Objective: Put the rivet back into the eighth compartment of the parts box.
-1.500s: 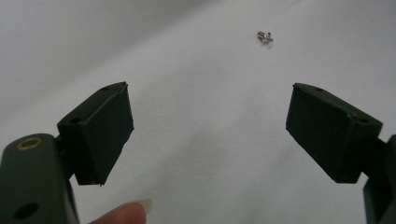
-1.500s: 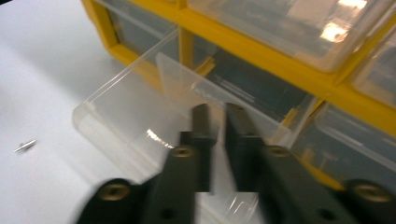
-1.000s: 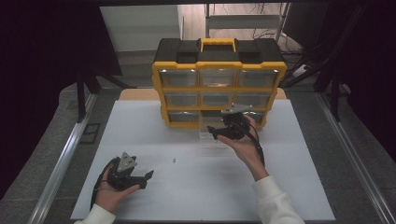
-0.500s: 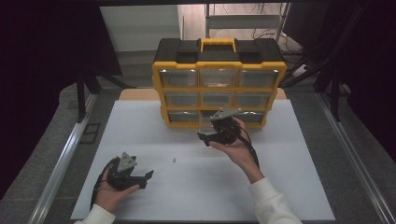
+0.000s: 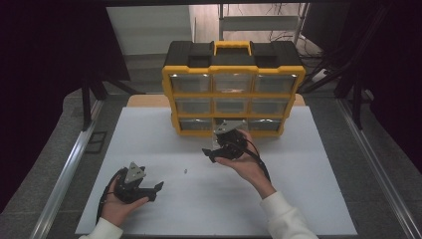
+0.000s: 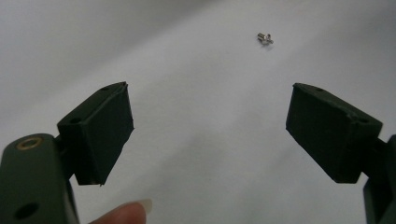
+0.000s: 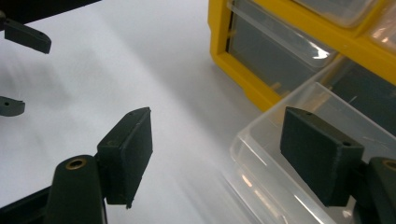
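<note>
The left claw (image 5: 158,187) rests low on the white table (image 5: 308,199) at the near left, held in the person's left hand (image 5: 117,201). In the left gripper view its jaws stand wide apart with nothing between them. A small metal screw (image 6: 265,38) lies on the table ahead of this claw, well beyond its fingertips; in the high view the screw (image 5: 185,171) sits between the two claws, nearer the left one.

The right claw (image 5: 209,153) is held in the right hand (image 5: 247,162) just in front of the bottom row of the yellow-and-black drawer cabinet (image 5: 232,74). Its jaws are also spread wide and grip nothing. In the right gripper view a clear plastic drawer (image 7: 299,158) stands pulled out from the cabinet's bottom row; the right-hand jaw overlaps the drawer's near rim, while the other jaw is over bare table. Whether the jaw touches the drawer cannot be determined. The yellow frame (image 7: 233,65) and a closed neighbouring drawer lie just behind it.
</note>
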A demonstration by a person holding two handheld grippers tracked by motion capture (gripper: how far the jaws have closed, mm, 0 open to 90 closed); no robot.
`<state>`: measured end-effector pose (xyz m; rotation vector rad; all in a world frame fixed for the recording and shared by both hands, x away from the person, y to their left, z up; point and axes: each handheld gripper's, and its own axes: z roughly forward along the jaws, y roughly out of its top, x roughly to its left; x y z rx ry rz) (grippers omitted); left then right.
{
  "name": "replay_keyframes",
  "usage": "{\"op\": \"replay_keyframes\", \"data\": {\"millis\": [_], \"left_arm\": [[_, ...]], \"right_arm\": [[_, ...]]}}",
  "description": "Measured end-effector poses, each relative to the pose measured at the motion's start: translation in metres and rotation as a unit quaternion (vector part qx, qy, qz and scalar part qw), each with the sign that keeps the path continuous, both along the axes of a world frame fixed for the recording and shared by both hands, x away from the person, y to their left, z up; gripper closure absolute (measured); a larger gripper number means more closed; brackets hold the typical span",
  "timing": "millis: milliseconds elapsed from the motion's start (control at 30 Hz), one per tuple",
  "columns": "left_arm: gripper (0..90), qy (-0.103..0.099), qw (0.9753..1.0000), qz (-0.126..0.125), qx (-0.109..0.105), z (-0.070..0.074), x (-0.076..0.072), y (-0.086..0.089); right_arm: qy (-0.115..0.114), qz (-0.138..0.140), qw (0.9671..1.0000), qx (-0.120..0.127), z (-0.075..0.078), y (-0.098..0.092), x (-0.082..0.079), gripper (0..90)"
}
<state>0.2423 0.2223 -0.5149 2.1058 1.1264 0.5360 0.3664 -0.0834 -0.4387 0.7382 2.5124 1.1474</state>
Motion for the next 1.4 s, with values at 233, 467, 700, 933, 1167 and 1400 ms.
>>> {"op": "replay_keyframes", "data": {"millis": [233,467,700,933,1167,1400], "left_arm": [[15.3,0.001,1.0000,-0.001,0.000,0.000,0.000,0.000],[15.3,0.001,1.0000,-0.002,0.001,0.000,0.000,0.000],[15.3,0.001,1.0000,-0.001,0.001,0.000,0.000,0.000],[15.3,0.001,1.0000,-0.002,0.000,0.000,0.000,0.000],[15.3,0.001,1.0000,-0.001,0.000,0.000,0.000,0.000],[15.3,0.000,1.0000,0.000,0.000,0.000,0.000,0.000]], "right_arm": [[0.001,0.011,0.9999,0.001,-0.001,0.006,-0.004,25.1],[0.009,0.025,0.9996,0.010,-0.002,0.012,-0.008,25.1],[0.010,0.041,0.9991,0.008,-0.003,0.021,-0.013,25.1],[0.013,0.054,0.9985,0.000,-0.007,0.029,-0.017,24.9],[0.017,0.062,0.9979,-0.005,-0.012,0.035,-0.019,24.9],[0.022,0.068,0.9973,-0.012,-0.018,0.041,-0.020,24.8]]}}
